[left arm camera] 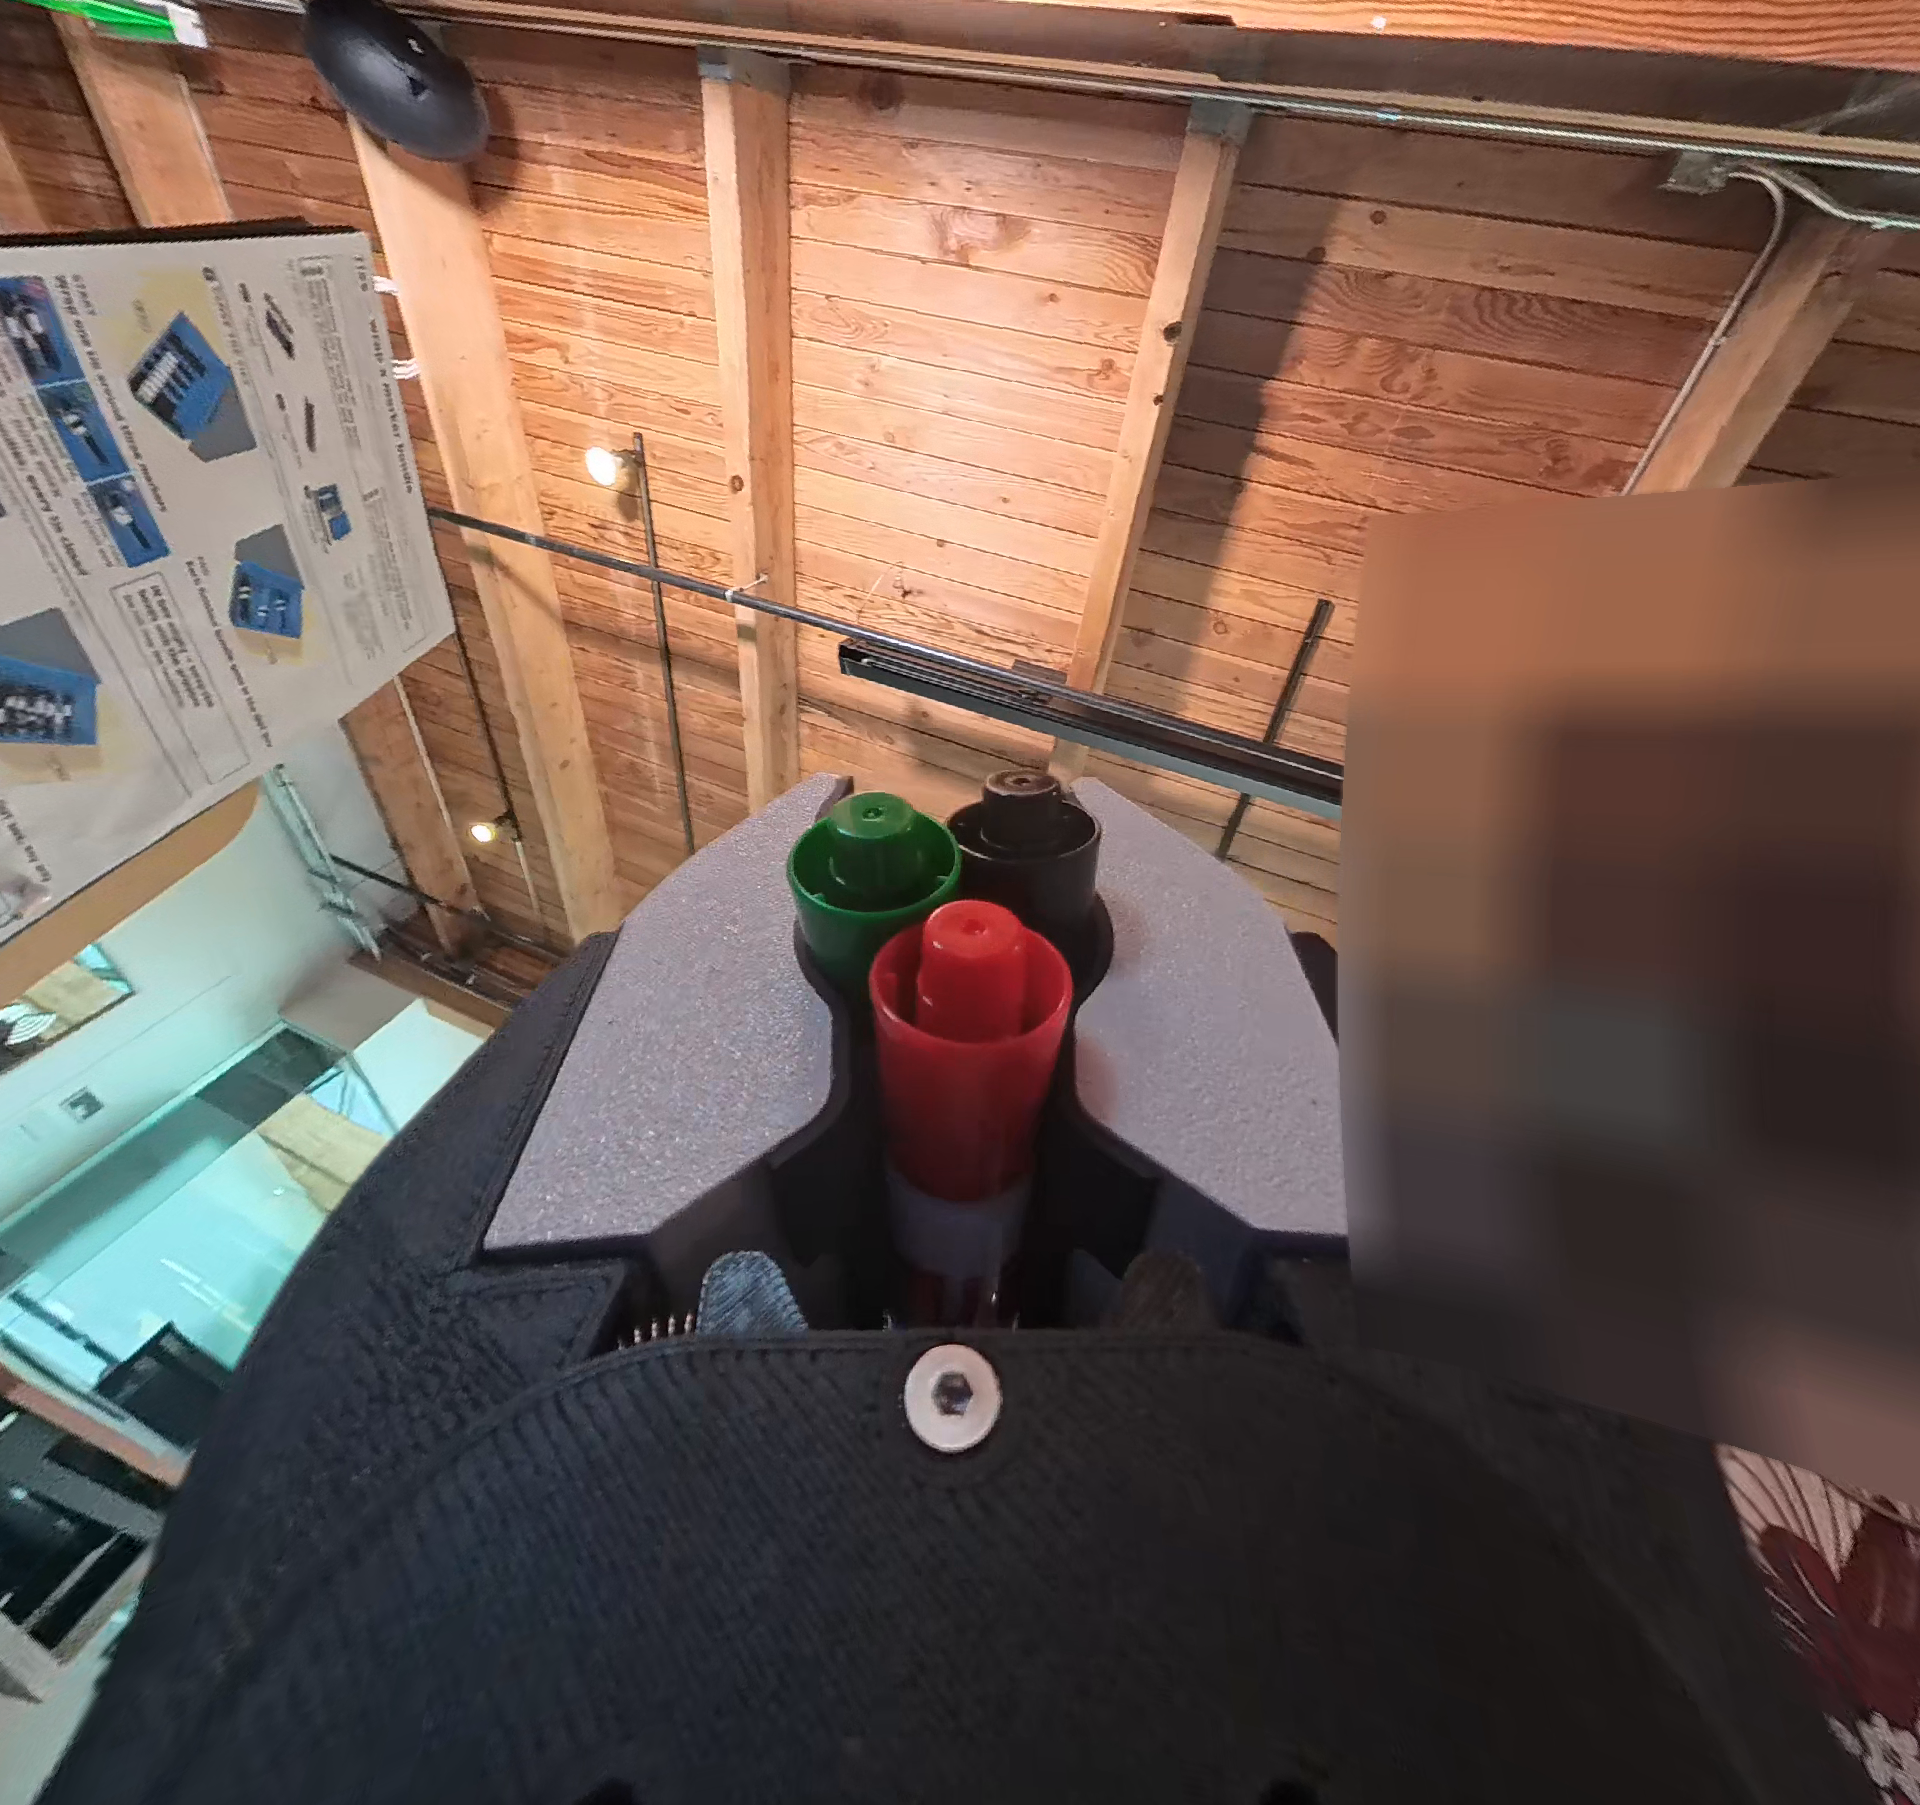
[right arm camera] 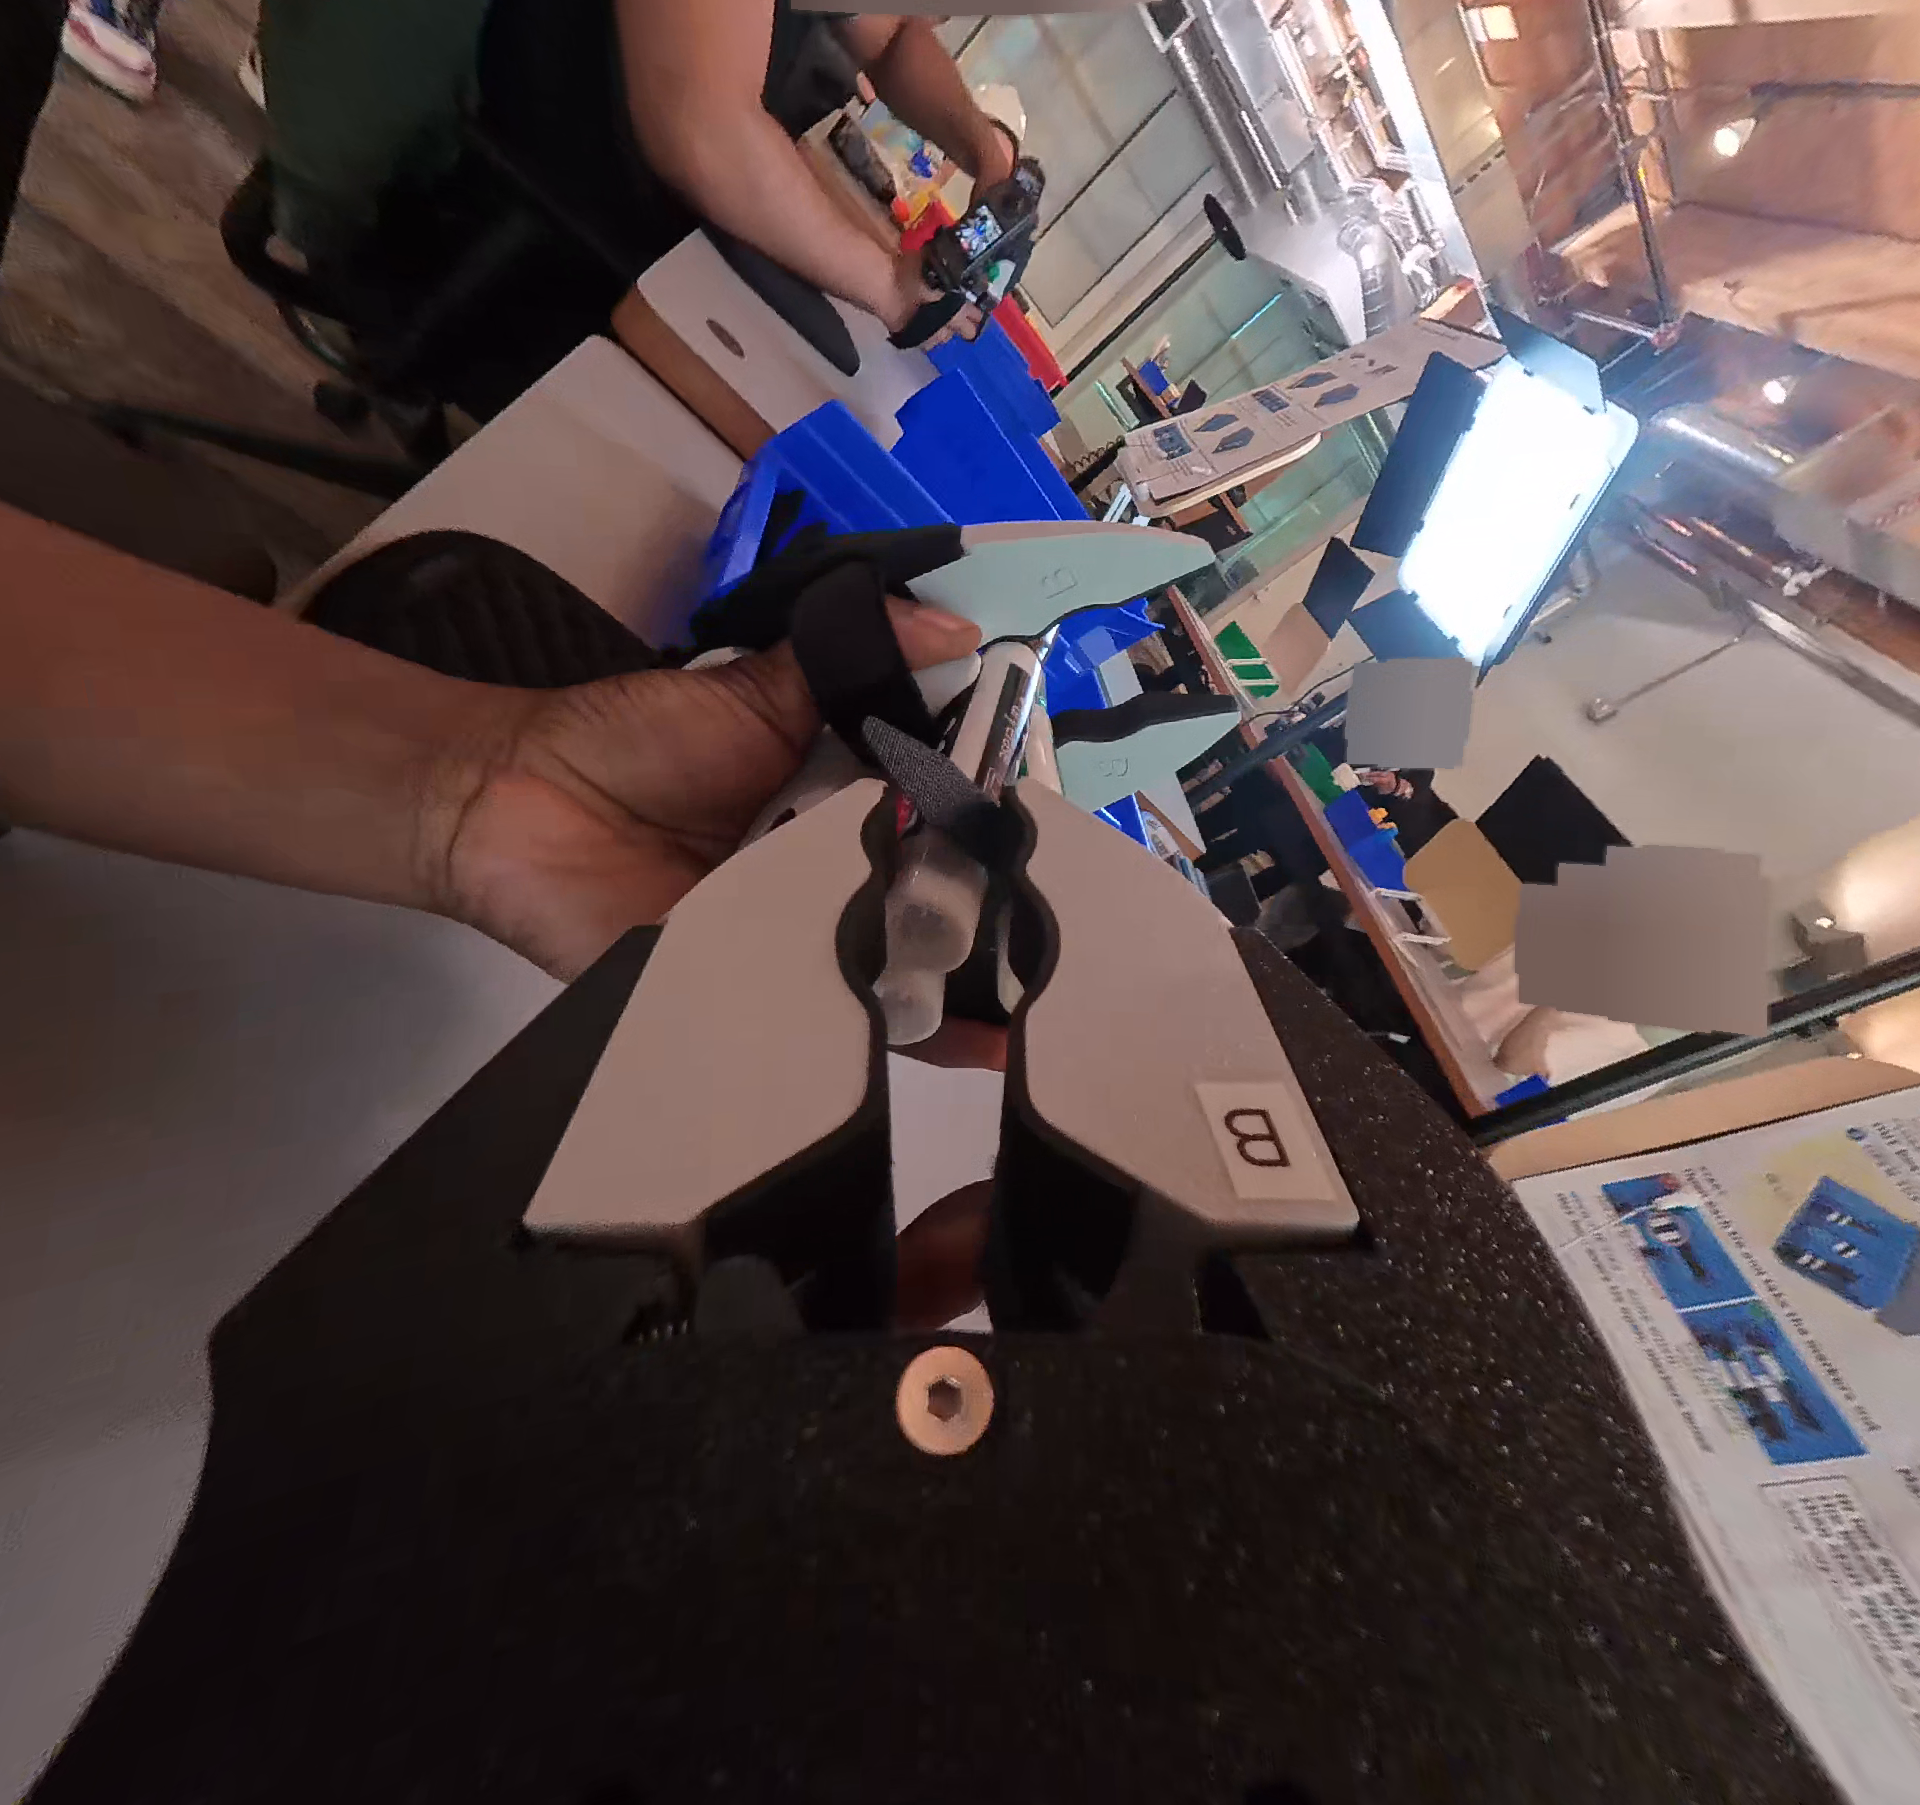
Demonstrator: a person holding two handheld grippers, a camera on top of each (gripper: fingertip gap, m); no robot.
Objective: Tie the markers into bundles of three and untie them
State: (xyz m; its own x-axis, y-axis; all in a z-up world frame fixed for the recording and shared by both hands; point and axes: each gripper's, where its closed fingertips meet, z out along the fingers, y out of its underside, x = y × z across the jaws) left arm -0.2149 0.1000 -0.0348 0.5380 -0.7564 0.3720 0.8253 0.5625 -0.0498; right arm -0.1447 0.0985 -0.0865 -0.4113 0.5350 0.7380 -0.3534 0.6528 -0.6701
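The left gripper (left arm camera: 961, 872) clamps three markers (left arm camera: 966, 1007); the right gripper (right arm camera: 951, 882) pinches the strap (right arm camera: 920, 779), which may slip, spilling them.

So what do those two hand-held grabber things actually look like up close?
Each gripper, left and right, has a black, ribbed 3D-printed plastic body with a silver hex bolt at its centre. Two broad, pale grey, wing-shaped fingers with black scalloped inner edges fan out from it. The right one carries a small white sticker. No cables show. A black strap crosses the hand on the left gripper.
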